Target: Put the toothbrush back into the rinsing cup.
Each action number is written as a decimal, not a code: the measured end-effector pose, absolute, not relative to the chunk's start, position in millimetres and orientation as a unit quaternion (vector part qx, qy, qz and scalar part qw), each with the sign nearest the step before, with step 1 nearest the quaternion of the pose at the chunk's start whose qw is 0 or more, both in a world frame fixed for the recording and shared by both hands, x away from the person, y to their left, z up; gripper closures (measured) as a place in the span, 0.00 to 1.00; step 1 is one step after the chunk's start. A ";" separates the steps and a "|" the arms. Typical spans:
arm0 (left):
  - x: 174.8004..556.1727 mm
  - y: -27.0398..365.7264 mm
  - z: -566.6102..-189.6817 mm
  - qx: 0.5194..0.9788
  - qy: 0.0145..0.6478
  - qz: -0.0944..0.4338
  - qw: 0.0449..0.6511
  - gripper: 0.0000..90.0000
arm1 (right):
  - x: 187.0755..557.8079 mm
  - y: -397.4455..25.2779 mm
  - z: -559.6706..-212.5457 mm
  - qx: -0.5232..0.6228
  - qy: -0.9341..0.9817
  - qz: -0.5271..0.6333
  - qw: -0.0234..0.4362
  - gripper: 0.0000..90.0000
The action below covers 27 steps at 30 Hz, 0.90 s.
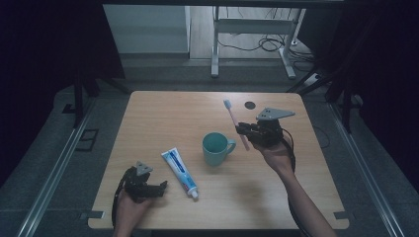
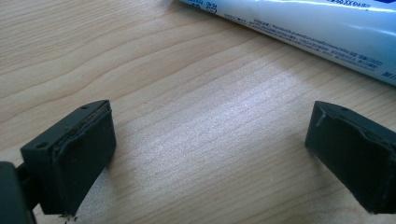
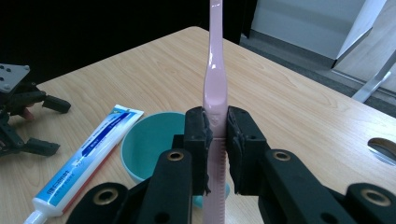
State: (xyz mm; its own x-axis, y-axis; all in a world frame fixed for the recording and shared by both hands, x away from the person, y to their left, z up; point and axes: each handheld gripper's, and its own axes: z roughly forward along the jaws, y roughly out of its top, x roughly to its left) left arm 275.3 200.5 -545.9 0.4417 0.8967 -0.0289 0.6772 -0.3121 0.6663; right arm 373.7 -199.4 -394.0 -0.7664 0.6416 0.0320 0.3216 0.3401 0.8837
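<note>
High view: right hand-held gripper (image 1: 245, 130) clamps pink toothbrush (image 1: 235, 123), just right of teal mug (image 1: 216, 147) on wood worktop (image 1: 163, 118). Left hand-held gripper (image 1: 163, 187), jaws wide apart w/ nothing between, sits left of toothpaste tube (image 1: 180, 172).

Left gripper view: toothpaste tube (image 2: 317, 32) beyond the jaws.

Right gripper view: toothbrush (image 3: 215, 93) upright over mug (image 3: 149, 144).

My left hand-held gripper (image 1: 159, 187) is a black, blocky frame with a small grey three-cornered plate on top and a dark cable trailing back along my wrist. Its two jaws end in thick matte black pads (image 2: 77, 158), each with small holes along the upper edge and slightly frayed rubber facing. My right hand-held gripper (image 1: 242, 129) is black too, with a larger grey plate dotted with holes. Its arms carry round brass-ringed pivot holes (image 3: 175, 156). My forearms are bare, no sleeves.
</note>
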 end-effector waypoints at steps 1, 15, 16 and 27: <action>275.3 200.5 -545.9 0.790 0.498 0.177 0.310 0.02 | 373.9 -198.9 -394.1 0.300 0.802 0.490 0.164 0.87; 275.8 200.0 -545.8 0.791 0.497 0.177 0.310 0.02 | 375.0 -179.9 -386.6 0.285 0.796 0.505 0.171 0.87; 275.9 199.9 -545.9 0.791 0.496 0.177 0.310 0.02 | 375.0 -176.6 -385.7 0.284 0.796 0.506 0.172 0.87; 276.1 199.7 -546.0 0.791 0.497 0.177 0.311 0.02 | 379.8 -148.4 -386.2 0.267 0.800 0.513 0.162 0.87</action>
State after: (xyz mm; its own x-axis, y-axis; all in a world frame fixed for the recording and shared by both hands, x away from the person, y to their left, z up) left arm 276.1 199.7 -546.0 0.4442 0.8955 -0.0290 0.6749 -0.3131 0.6682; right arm 379.8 -148.4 -386.2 -0.8049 0.5932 0.0156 0.2616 0.3311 0.9066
